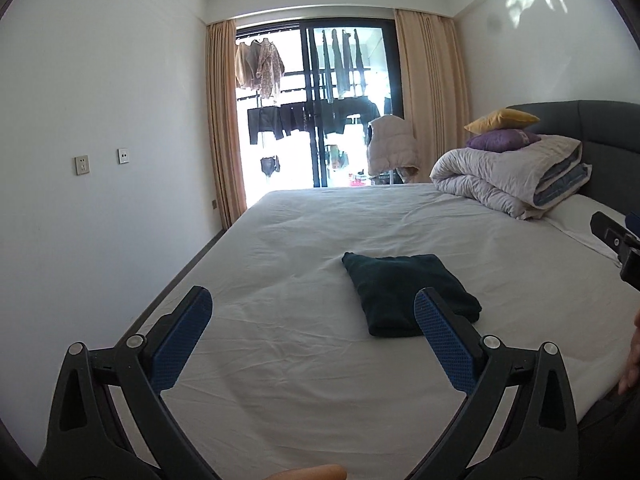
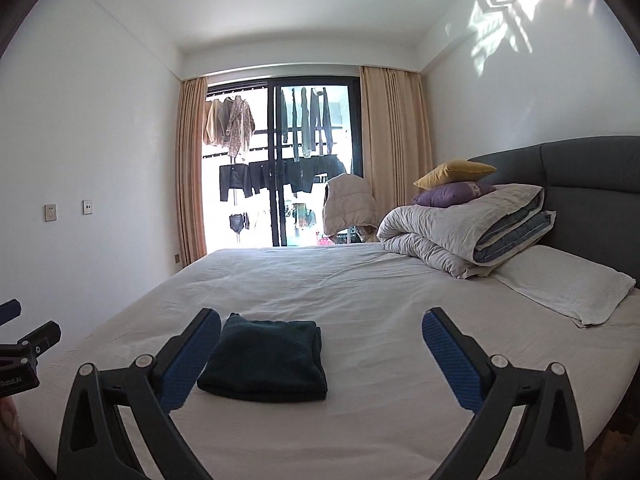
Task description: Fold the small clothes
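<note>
A dark green folded garment lies flat on the white bed sheet; it also shows in the right wrist view. My left gripper is open and empty, held above the bed with the garment ahead and to the right of its middle, behind its right finger. My right gripper is open and empty, with the garment ahead near its left finger. Part of the right gripper shows at the left wrist view's right edge, and part of the left gripper at the right wrist view's left edge.
A rolled grey duvet with a purple cushion and a yellow cushion sits at the bed's far right, by the grey headboard. A white pillow lies beside it. A balcony door with hanging laundry is beyond.
</note>
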Action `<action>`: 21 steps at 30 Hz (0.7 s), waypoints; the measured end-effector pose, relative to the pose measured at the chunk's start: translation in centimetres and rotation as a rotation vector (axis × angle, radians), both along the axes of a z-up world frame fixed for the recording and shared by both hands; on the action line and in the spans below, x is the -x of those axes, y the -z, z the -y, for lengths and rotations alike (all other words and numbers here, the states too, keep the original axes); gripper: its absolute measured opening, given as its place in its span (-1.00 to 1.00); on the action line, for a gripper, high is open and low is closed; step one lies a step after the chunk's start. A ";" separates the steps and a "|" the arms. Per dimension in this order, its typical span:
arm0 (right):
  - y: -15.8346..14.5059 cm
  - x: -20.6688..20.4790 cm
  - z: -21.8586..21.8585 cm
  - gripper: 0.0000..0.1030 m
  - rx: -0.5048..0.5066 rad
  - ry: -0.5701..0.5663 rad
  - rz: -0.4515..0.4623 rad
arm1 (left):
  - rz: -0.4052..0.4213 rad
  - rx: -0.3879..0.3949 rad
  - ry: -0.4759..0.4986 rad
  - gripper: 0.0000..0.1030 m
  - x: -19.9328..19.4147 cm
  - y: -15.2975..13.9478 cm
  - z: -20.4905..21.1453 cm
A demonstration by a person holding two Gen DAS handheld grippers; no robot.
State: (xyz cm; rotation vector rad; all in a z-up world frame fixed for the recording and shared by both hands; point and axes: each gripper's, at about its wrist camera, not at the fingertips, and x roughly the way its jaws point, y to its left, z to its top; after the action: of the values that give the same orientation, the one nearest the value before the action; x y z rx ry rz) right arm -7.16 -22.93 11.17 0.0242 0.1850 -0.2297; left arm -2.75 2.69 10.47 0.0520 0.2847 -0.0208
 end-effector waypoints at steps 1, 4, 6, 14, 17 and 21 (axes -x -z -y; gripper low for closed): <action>0.0 0.2 0.0 1.00 0.003 0.004 -0.013 | 0.003 -0.013 -0.011 1.00 0.3 -0.1 -0.1; 0.2 1.6 -0.4 1.00 0.008 0.007 -0.019 | 0.013 -0.020 -0.013 1.00 1.5 -0.4 -0.5; 0.2 2.4 -0.6 1.00 0.007 0.008 -0.017 | 0.016 -0.018 -0.019 1.00 2.3 -0.5 -0.6; 1.2 3.5 -0.7 1.00 0.004 0.031 -0.050 | -0.067 0.021 0.003 1.00 2.9 0.8 -1.2; 2.0 3.1 -0.7 1.00 0.005 0.035 -0.080 | -0.105 0.024 -0.018 1.00 2.3 1.8 -1.2; 2.8 2.6 -0.9 1.00 -0.005 0.033 -0.117 | -0.152 0.047 -0.012 1.00 1.3 3.2 -1.3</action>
State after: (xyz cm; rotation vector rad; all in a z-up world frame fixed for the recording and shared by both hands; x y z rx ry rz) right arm -9.71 -22.00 8.40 0.0192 0.3017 -0.2641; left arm -4.01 3.98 7.30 0.0018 0.4360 -0.0193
